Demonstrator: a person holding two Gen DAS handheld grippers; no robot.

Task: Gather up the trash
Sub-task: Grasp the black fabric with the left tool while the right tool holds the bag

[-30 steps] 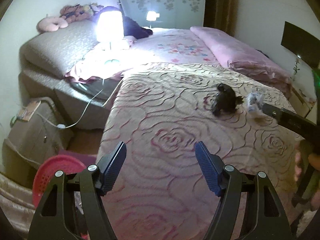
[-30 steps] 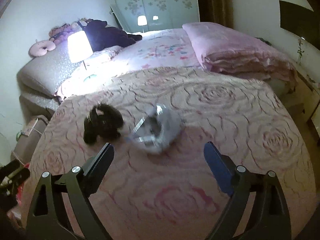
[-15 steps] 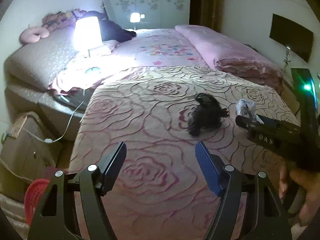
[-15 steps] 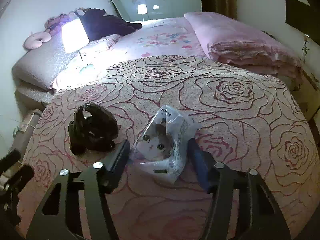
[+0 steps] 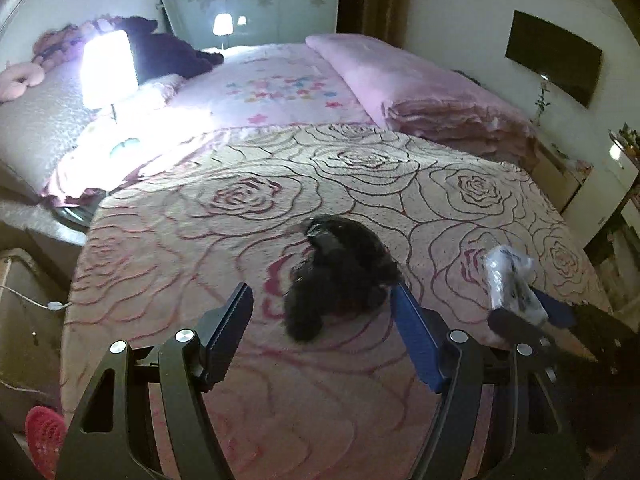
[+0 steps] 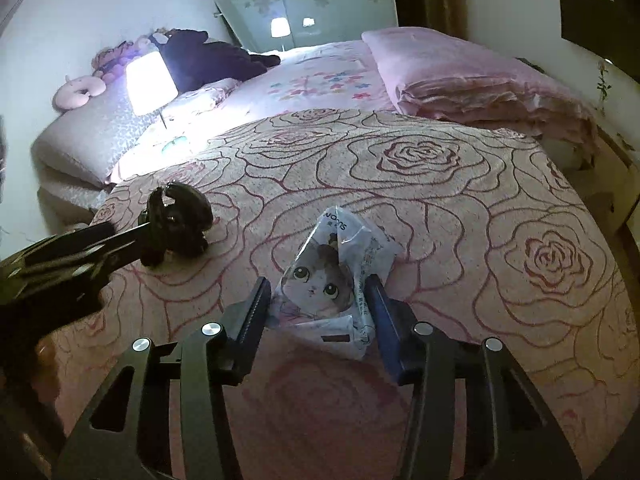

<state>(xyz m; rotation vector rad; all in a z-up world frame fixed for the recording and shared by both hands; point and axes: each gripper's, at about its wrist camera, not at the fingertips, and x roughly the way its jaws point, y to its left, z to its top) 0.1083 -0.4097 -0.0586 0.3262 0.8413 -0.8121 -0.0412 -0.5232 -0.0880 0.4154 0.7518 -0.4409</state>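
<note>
Rose-patterned bed point(image 6: 440, 208) carries both items: right gripper point(image 6: 316, 312) closing around the cat wrapper point(image 6: 328, 280), left gripper point(image 5: 324, 328) open before the black bag point(image 5: 340, 276).

From your right gripper point(image 6: 318, 312), the wrapper point(image 6: 334, 280) sits at twelve o'clock between its closing jaws, on the rose bedspread point(image 6: 440, 216). The crumpled bag point(image 6: 178, 222) lies at ten o'clock on the same spread, with your left gripper point(image 5: 324, 312) reaching in beside it. Seen from that left gripper, the bag is at twelve, just past the fingertips, and the wrapper at two. The lamp point(image 6: 150, 82) stands at eleven o'clock behind the spread, the folded quilt point(image 6: 480, 80) at one
</note>
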